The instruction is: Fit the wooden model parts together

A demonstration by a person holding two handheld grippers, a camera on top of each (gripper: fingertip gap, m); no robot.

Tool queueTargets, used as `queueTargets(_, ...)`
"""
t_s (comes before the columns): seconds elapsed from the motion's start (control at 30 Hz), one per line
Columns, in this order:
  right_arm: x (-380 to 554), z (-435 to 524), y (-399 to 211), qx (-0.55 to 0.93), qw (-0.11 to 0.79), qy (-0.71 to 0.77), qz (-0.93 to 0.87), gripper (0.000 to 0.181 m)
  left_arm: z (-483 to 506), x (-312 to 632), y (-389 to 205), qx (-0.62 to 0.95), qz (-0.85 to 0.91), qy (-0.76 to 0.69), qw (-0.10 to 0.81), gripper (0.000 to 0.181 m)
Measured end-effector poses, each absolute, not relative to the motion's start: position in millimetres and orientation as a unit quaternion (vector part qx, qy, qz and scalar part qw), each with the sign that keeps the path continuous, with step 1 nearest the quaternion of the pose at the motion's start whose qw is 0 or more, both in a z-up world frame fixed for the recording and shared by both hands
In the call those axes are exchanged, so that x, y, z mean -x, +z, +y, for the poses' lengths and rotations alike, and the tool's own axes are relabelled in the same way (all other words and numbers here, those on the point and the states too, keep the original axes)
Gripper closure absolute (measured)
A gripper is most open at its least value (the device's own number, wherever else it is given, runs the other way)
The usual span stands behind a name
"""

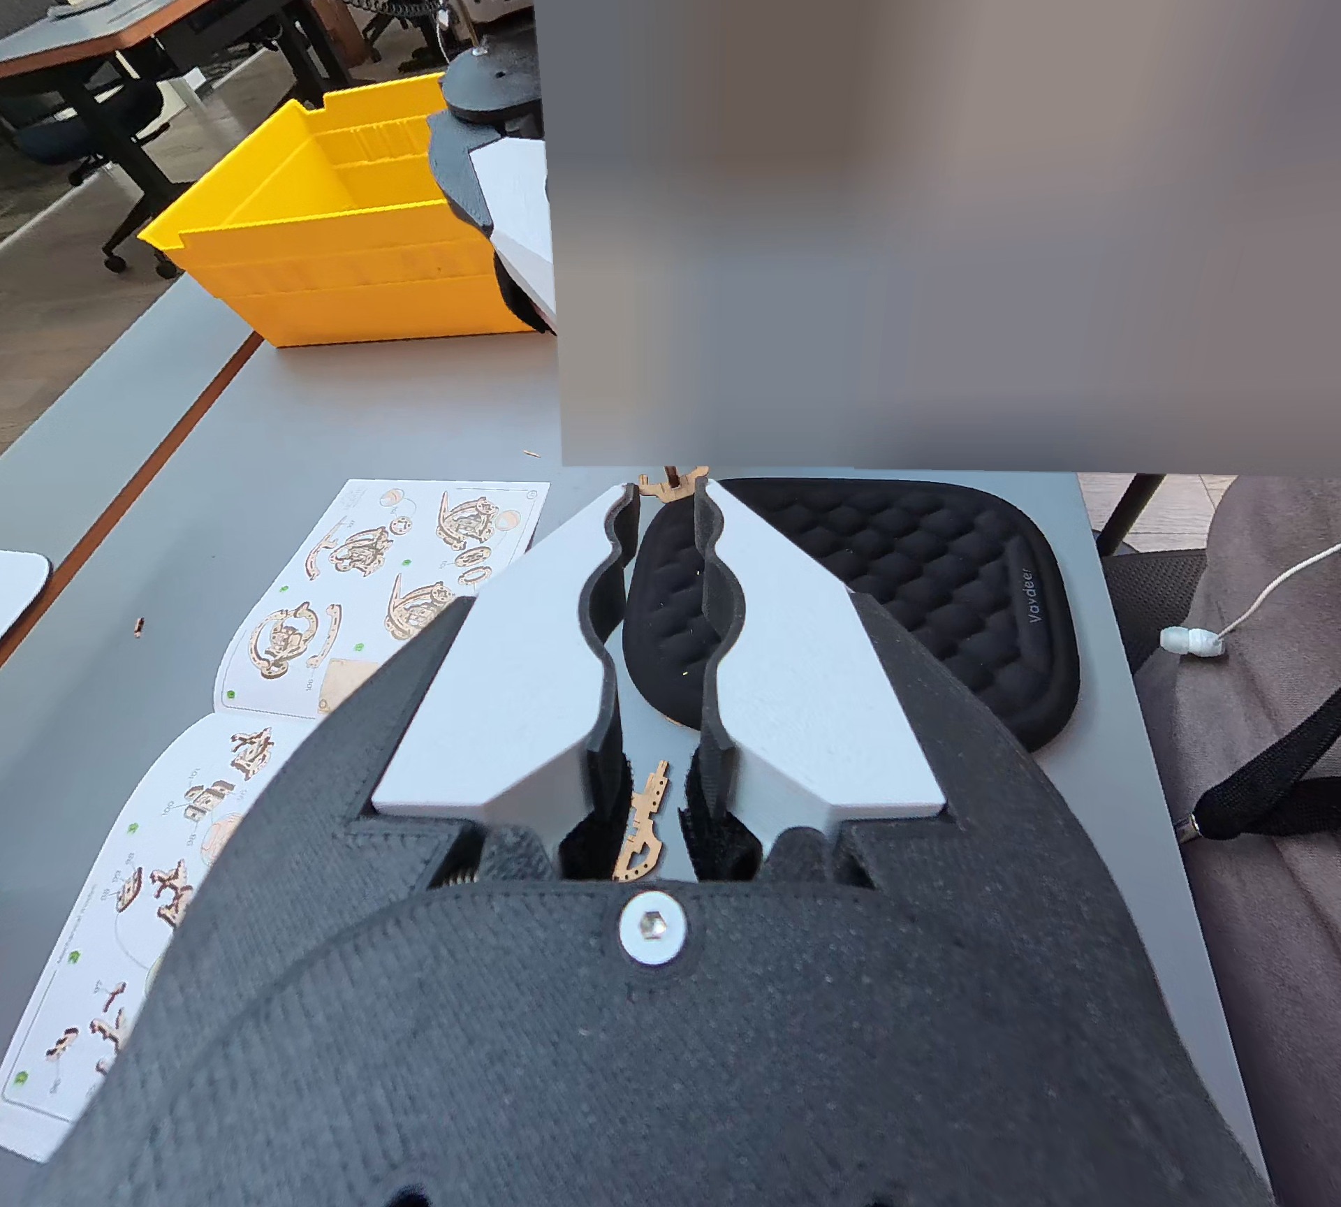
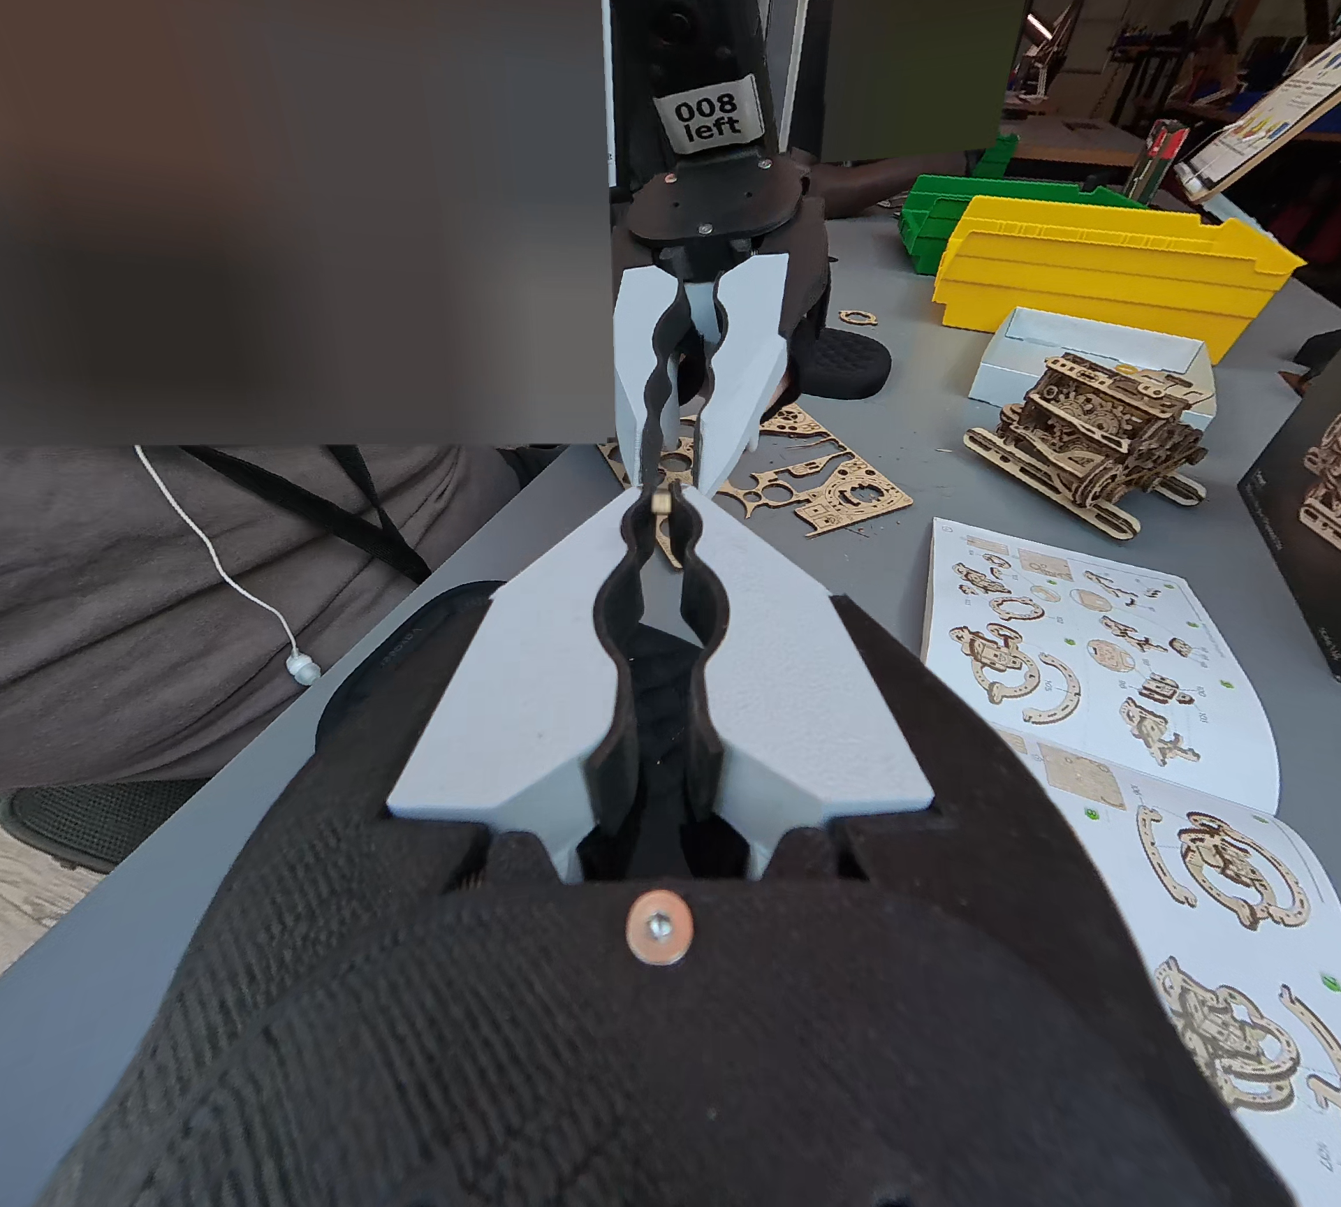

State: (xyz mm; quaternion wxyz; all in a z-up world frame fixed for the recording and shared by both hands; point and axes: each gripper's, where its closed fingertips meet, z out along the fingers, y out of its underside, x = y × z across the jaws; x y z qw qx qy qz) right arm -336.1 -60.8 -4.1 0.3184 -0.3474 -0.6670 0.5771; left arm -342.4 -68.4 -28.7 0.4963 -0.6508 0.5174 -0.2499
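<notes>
We are seeing a yellow bin point(image 2: 1110, 272) lying on the grey table point(image 2: 907, 388) with a green bin point(image 2: 965, 203) behind it; their contents are hidden from us. A white box point(image 2: 1016, 345) is sitting behind the assembled wooden model point(image 2: 1088, 439). Our left gripper point(image 1: 666, 488) is pinching a small wooden piece point(image 1: 671, 484) at its narrowed tips. Our right gripper point(image 2: 662, 501) is clamping a tiny wooden part point(image 2: 660, 503), tip to tip with the left. A cut-out wooden sheet point(image 2: 820, 490) is lying just beyond.
</notes>
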Motion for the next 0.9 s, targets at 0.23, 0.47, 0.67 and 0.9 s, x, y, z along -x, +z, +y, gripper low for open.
queueTargets(0.23, 339, -60, -3, 0.346, 0.359, 0.52, -0.694, 0.18, -60, 342, -33, 0.656, 0.499, -0.25, 0.508, 0.169)
queueTargets(0.47, 335, -56, -1, 0.354, 0.325, 0.566, -0.67, 0.18, -61, 340, -28, 0.645, 0.494, -0.263, 0.519, 0.169)
queueTargets(0.67, 334, -54, -4, 0.358, 0.321, 0.565, -0.67, 0.18, -61, 341, -21, 0.642, 0.485, -0.282, 0.522, 0.169)
queueTargets(0.9, 335, -55, -7, 0.36, 0.312, 0.572, -0.668, 0.181, -62, 342, -23, 0.645, 0.487, -0.274, 0.521, 0.169)
